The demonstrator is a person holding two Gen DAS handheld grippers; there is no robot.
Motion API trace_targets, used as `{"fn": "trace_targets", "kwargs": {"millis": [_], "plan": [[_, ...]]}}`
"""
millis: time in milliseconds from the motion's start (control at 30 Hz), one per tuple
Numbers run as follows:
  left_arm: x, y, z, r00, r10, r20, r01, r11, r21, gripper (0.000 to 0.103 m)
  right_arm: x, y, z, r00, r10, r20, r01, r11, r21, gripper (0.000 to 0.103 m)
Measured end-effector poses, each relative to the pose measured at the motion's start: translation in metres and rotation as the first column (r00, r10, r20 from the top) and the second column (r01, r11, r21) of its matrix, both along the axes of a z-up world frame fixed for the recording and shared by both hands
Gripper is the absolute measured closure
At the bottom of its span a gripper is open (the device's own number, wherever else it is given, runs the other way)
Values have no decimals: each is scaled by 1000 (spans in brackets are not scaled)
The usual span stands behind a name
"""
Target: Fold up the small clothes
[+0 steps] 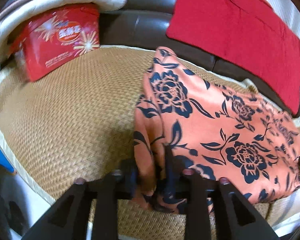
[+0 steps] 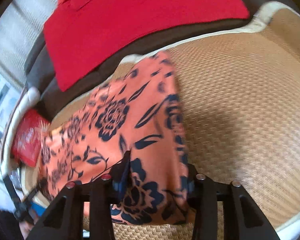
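You've got both tools, left tool & right tool, clenched on the floral garment over the woven mat; uneven pull w/ either could skew the fold.

left gripper clamped, right gripper clamped

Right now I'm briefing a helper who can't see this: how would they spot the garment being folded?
On the woven mat, find the orange cloth with dark blue flowers. The plain red cloth lies behind it on the sofa.
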State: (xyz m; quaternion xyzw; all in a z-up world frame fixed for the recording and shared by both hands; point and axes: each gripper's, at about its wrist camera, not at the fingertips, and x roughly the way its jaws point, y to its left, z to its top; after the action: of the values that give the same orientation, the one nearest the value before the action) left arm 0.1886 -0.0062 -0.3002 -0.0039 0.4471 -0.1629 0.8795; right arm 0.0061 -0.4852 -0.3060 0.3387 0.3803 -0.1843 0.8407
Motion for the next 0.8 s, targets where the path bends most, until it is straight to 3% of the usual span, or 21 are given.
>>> {"fn": "trace_targets", "kwargs": {"millis": [67,167,233,333,500,667,733,800], "plan": [[-4,18,8,998,56,16,-56,998,-15,53,-12,-14,13,995,-92,27,93,995,-23,46],[-18,39,14,993,111,42,-110,994,-18,52,-30,-24,37,980,-153,129,162,985,-57,45],[-33,47,11,996,86,6,-85,993,-78,52,-34,-11,52,972,-100,211,118,990,-73,45],[-47,47,7,998,46,-52,-55,982,-179,52,-13,23,60,964,39,262,-17,996,-87,45],[-45,32,-7,988,-1,-157,-46,955,-293,52,32,79,46,943,235,235,-227,972,-58,48],[-32,23,-13,984,12,-178,-74,934,-349,52,47,101,22,930,294,219,-295,955,-29,50],[-26,23,-14,984,26,-175,-90,927,-365,68,53,101,11,938,278,206,-291,956,34,52],[-23,22,-12,988,26,-155,-82,927,-367,73,64,96,-8,952,257,165,-277,954,114,53]]}}
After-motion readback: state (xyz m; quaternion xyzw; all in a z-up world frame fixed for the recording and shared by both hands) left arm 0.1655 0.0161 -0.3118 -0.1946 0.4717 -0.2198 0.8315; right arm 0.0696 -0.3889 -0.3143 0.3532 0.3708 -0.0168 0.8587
